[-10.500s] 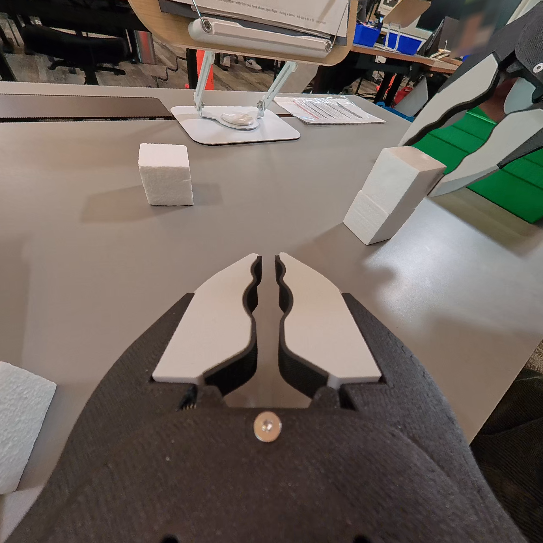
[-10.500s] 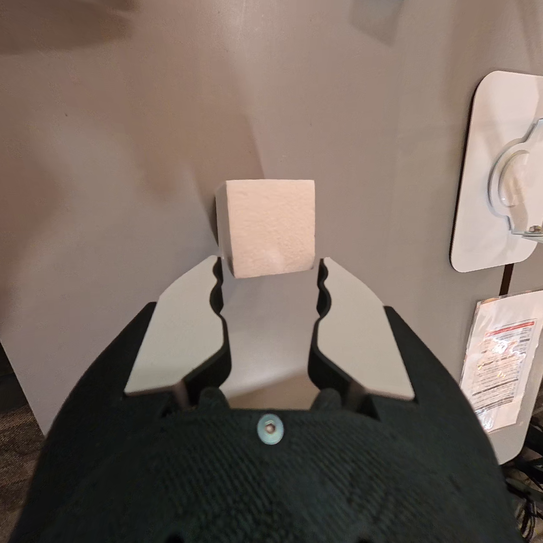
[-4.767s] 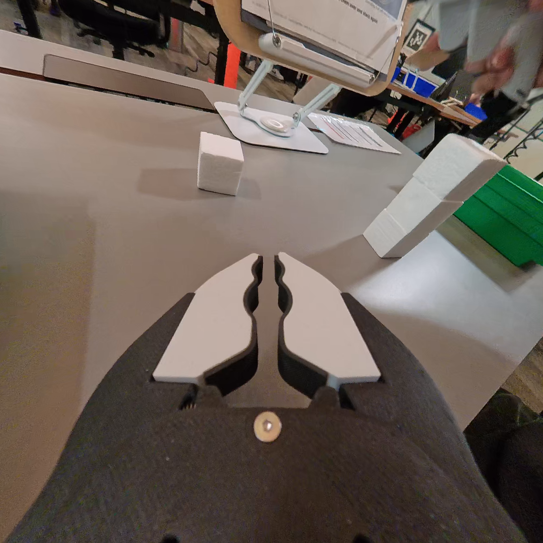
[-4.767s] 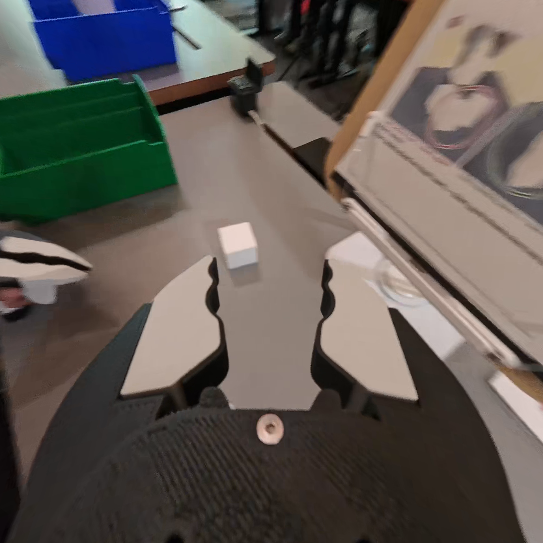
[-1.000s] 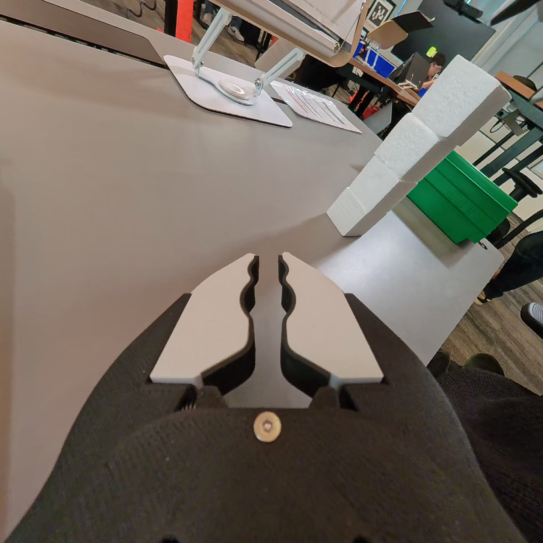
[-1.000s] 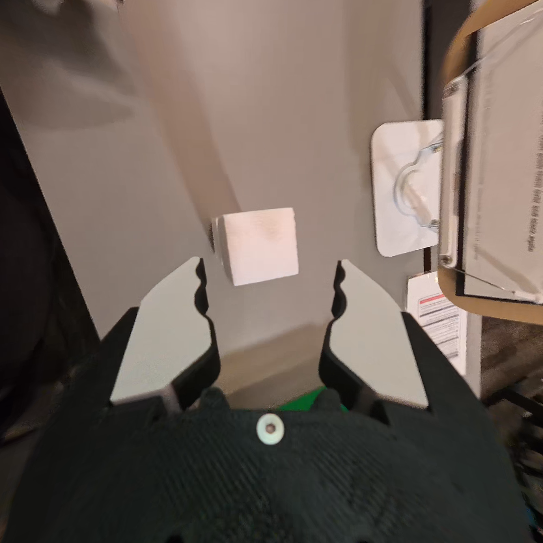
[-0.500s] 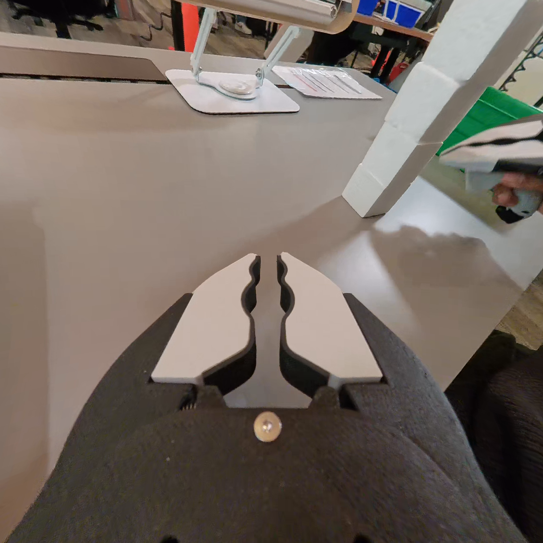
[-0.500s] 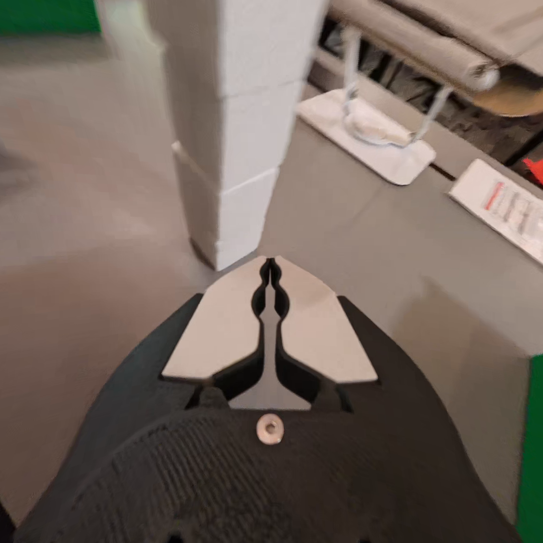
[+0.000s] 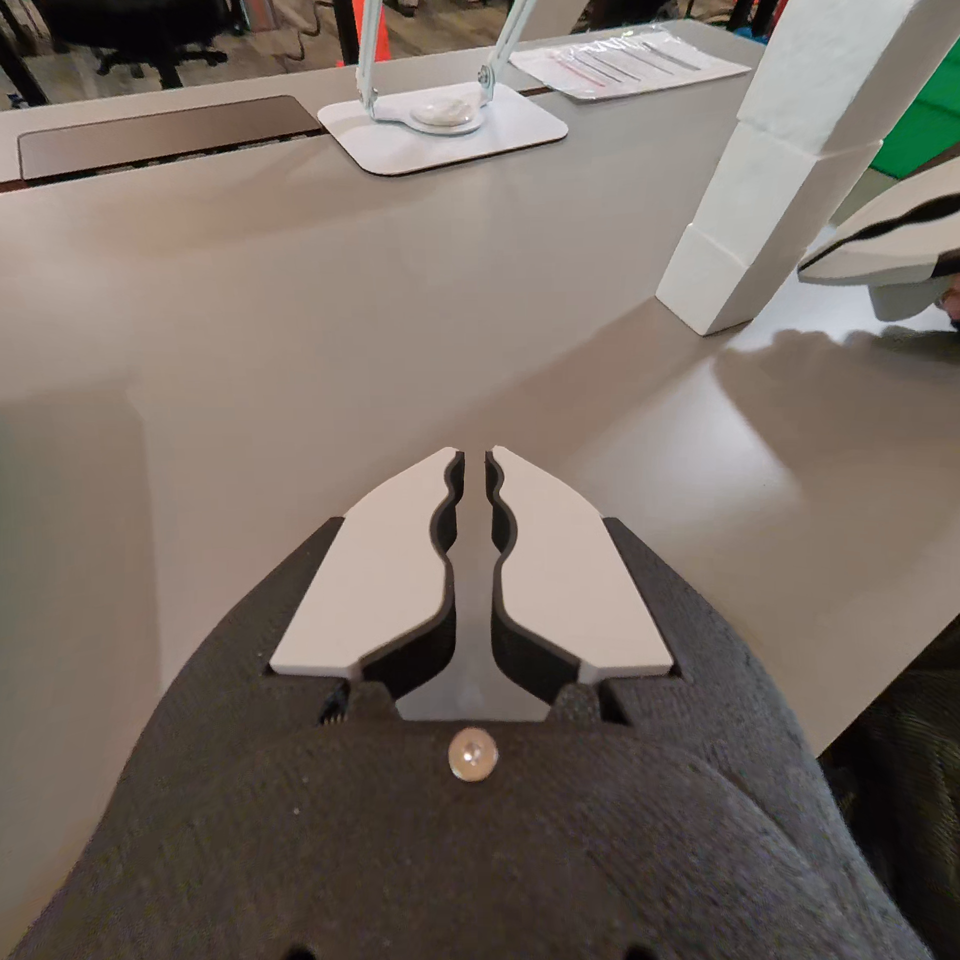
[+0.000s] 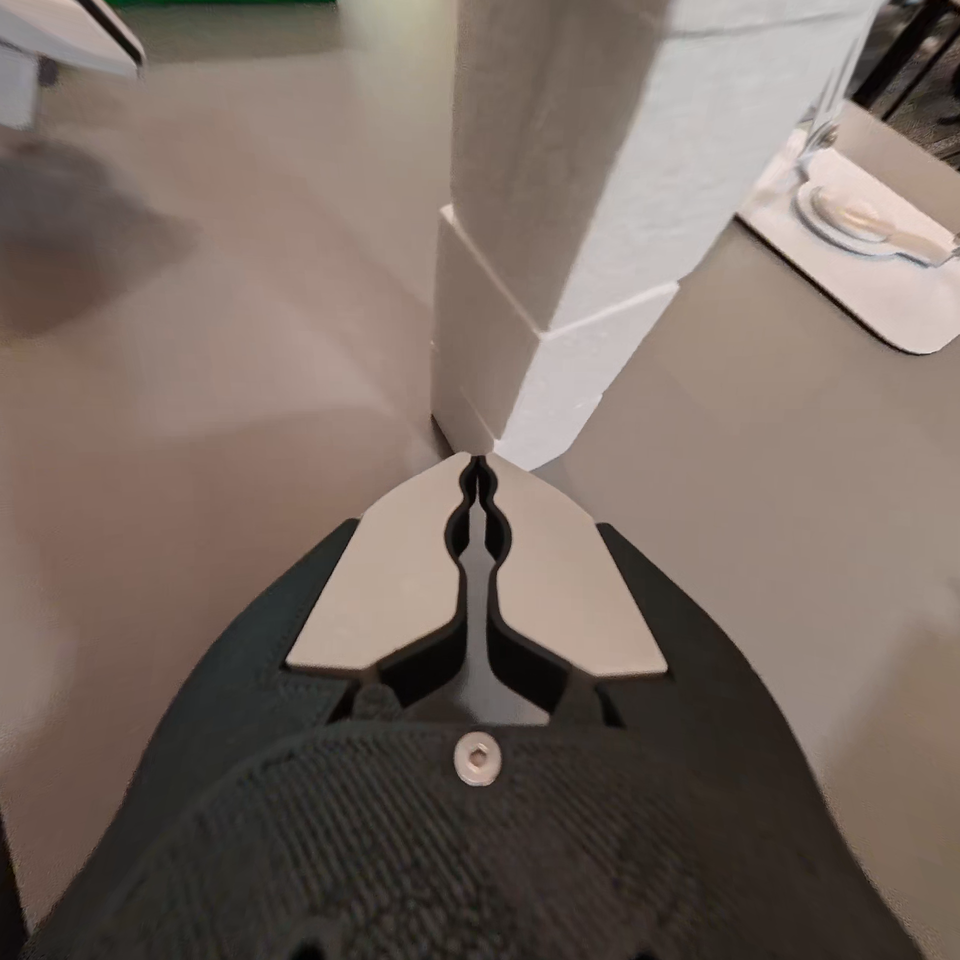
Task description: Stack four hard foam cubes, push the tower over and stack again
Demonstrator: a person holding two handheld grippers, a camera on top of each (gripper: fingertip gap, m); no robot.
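A tall stack of white foam blocks stands on the grey table at the right of the left wrist view. In the right wrist view the stack rises just beyond my fingertips. My right gripper is shut and empty, low over the table, its tips close to the stack's bottom block. It also shows in the left wrist view beside the stack. My left gripper is nearly shut with a narrow gap, empty, over bare table. It also shows in the right wrist view at the top left.
A white stand base with thin metal legs sits at the back of the table; it also shows in the right wrist view. A plastic-wrapped sheet lies beside it. A green bin sits behind the stack. The table edge runs at the right. Tip to tip, the grippers are about 25 cm apart. The white stand base lies some 35 cm from my right tips, 45 cm from my left tips. Look for it in the right wrist view too.
My right gripper let go of the top block, shut, and dropped from above the stack to beside its base. The left gripper turned slightly and stayed nearly shut.
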